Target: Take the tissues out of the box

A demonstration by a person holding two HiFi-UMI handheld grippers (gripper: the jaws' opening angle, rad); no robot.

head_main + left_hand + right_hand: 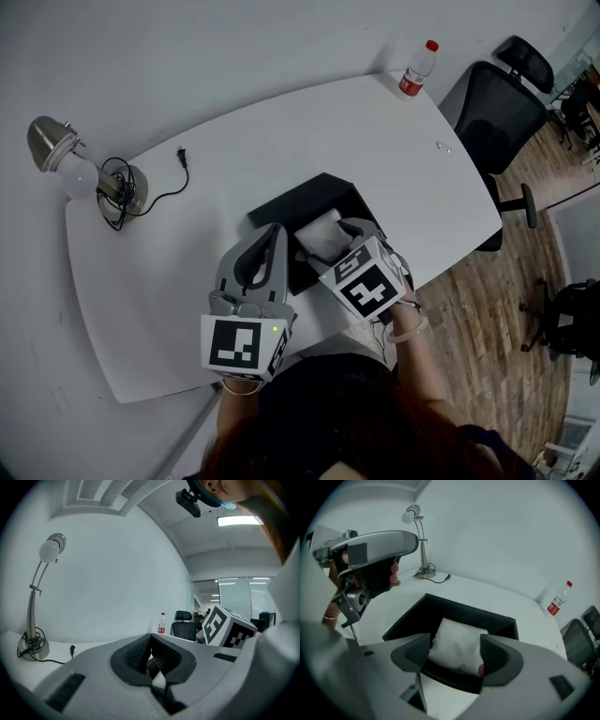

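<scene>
My right gripper (455,652) is spread wide over the black box (464,607). Its jaws sit either side of the white tissue pack (459,632) lying inside the box, pads not squeezing. Left gripper (151,641) tips are pressed together at the box's left wall; can't tell if pinching it. Bottle (557,602) beyond the box: red label, unreadable. I read no print on the pack.

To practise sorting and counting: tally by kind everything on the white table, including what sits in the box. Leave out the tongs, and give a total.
Lamp: 1
Bottle: 1
Box: 1
Tissue pack: 1
Small bit near the far edge, too small to tell: 1
Total: 5
</scene>
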